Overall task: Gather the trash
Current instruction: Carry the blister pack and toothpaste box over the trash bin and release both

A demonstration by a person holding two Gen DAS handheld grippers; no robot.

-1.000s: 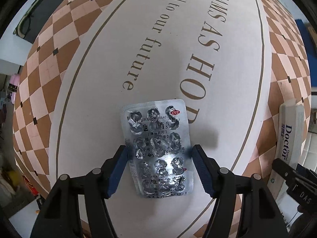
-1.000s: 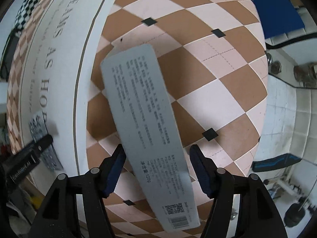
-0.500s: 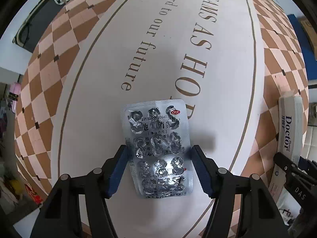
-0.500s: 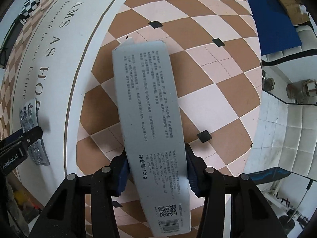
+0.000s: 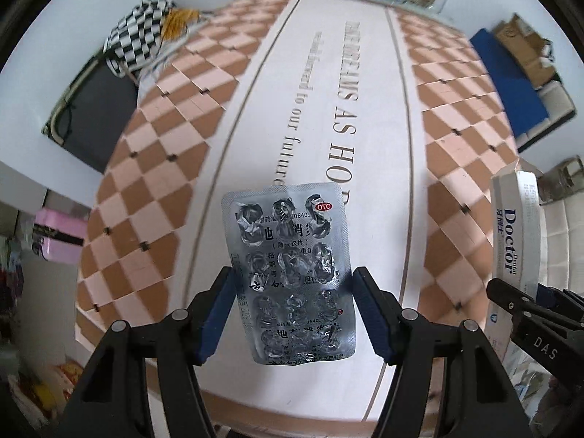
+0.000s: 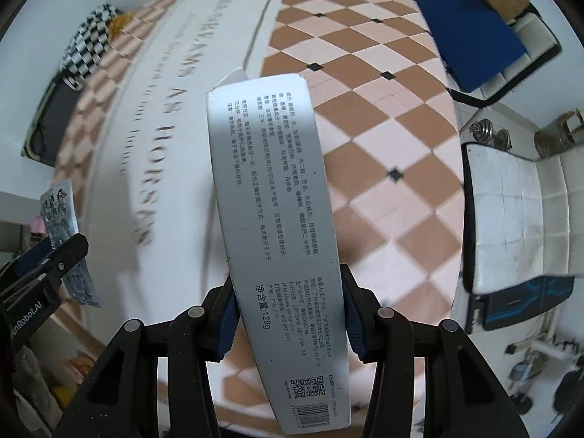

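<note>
My left gripper is shut on a silver used pill blister pack and holds it lifted above the checkered tablecloth. My right gripper is shut on a long grey toothpaste box and holds it raised above the cloth. The box also shows at the right edge of the left wrist view, with "Doctor" printed on it. The blister pack shows at the left of the right wrist view.
The cloth has a white centre band with lettering and brown-pink checks. A black-and-white checked cloth lies at the far left corner. A blue mat and a white padded bench lie to the right on the floor.
Both grippers have risen with their loads; the pack and the box left the cloth. The right fingers closed onto the box. More of the room shows now.
</note>
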